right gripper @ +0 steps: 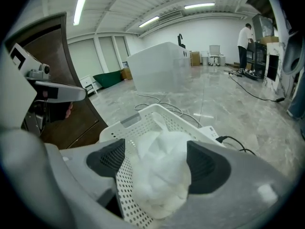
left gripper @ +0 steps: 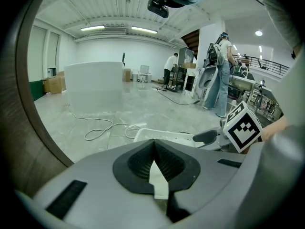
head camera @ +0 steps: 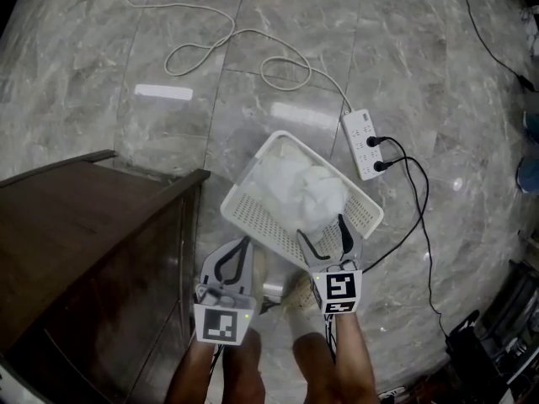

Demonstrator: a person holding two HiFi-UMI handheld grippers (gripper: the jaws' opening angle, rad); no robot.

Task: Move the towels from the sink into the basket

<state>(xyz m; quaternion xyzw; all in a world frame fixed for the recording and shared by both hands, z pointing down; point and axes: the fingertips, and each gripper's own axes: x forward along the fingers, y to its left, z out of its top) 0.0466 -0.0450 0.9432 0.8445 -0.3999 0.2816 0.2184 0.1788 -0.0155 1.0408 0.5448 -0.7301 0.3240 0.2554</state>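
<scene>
Release step: the right hand-held gripper (head camera: 321,226) gaped around the towel (head camera: 301,183), apparently freed, in the basket (head camera: 253,223). The left hand-held gripper (head camera: 230,257) was closed, empty. Next: withdraw clear.

White perforated basket (head camera: 253,217), seemingly white towels (head camera: 307,188)

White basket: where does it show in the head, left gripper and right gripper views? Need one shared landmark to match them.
Head view: white basket at centre, tilted.
Left gripper view: only its rim, a white strip low centre.
Right gripper view: centre to lower left, with a towel in it.
Shared landmark: the dark wooden cabinet, left of the basket in all three.
</scene>
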